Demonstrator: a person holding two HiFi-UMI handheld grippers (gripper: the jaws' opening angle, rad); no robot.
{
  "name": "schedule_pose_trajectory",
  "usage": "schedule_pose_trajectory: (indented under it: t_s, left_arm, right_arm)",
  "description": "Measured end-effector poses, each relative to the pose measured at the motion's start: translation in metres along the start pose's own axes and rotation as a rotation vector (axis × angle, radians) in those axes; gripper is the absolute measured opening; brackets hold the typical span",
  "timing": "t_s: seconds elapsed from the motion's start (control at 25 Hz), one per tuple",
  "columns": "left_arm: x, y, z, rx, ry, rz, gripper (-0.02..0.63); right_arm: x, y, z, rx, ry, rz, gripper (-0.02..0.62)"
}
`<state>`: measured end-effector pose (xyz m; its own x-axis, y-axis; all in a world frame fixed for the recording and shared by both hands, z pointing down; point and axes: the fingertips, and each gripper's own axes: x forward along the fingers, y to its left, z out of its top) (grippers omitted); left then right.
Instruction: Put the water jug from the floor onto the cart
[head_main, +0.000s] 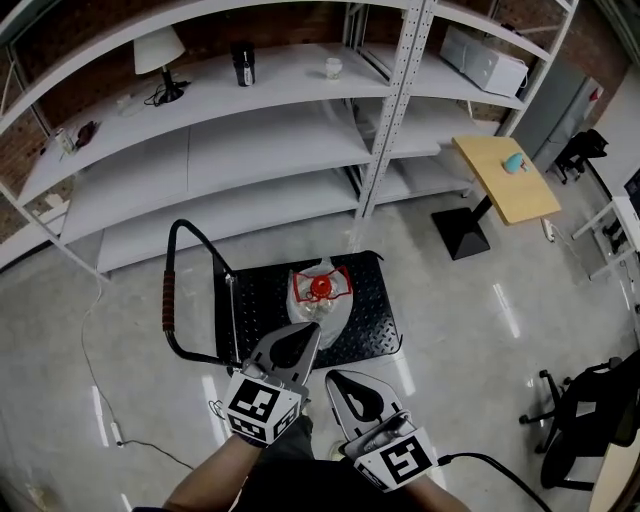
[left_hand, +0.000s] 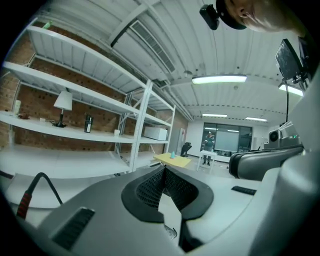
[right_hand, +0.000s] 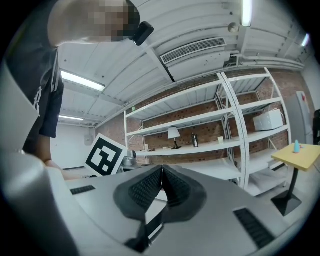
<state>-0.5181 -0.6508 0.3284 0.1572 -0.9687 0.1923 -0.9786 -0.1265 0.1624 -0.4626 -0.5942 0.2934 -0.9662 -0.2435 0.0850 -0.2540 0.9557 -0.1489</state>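
The water jug (head_main: 320, 297), clear with a red cap and red-printed wrap, stands upright on the black cart (head_main: 370, 320). Both grippers are raised close to the camera, well above the jug and apart from it. My left gripper (head_main: 313, 327) is shut with nothing between its jaws; in the left gripper view its tips (left_hand: 164, 168) meet and point level across the room. Just to its right, my right gripper (head_main: 329, 377) is also shut and empty, its tips (right_hand: 161, 169) touching and aimed at the shelving. The jug shows in neither gripper view.
The cart's push handle (head_main: 172, 290) rises at its left. White metal shelving (head_main: 300, 130) runs behind, carrying a lamp (head_main: 160, 55) and a bottle (head_main: 243, 63). A wooden pedestal table (head_main: 505, 180) stands at right, an office chair (head_main: 590, 420) at lower right.
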Motion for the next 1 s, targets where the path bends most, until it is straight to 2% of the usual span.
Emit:
schedule_pose_trajectory:
  t_s: [0.28,0.48,0.6,0.76,1.0]
  left_arm:
    - [-0.054,-0.116,-0.042,-0.017,0.042,0.032,0.005]
    - [-0.099,-0.181,-0.055,0.016,0.089,0.041,0.005]
    - [-0.134,-0.206,-0.044,0.04,0.074,0.033,0.005]
    - [-0.184,-0.229,-0.039,0.049,0.049,0.008,0.005]
    - [-0.276,-0.247,-0.066,0.016,0.029,-0.031,0.005]
  right_arm:
    - [-0.105,0.023,-0.029,0.026,0.019,0.031,0.003]
    - [-0.163,0.057,-0.029,0.027,0.014,0.082,0.002]
    - [-0.186,0.088,-0.016,0.001,-0.015,0.086,0.002]
    - [-0.21,0.124,-0.006,-0.016,-0.033,0.043,0.002]
    - [-0.244,0.198,-0.03,-0.024,-0.009,-0.041,0.002]
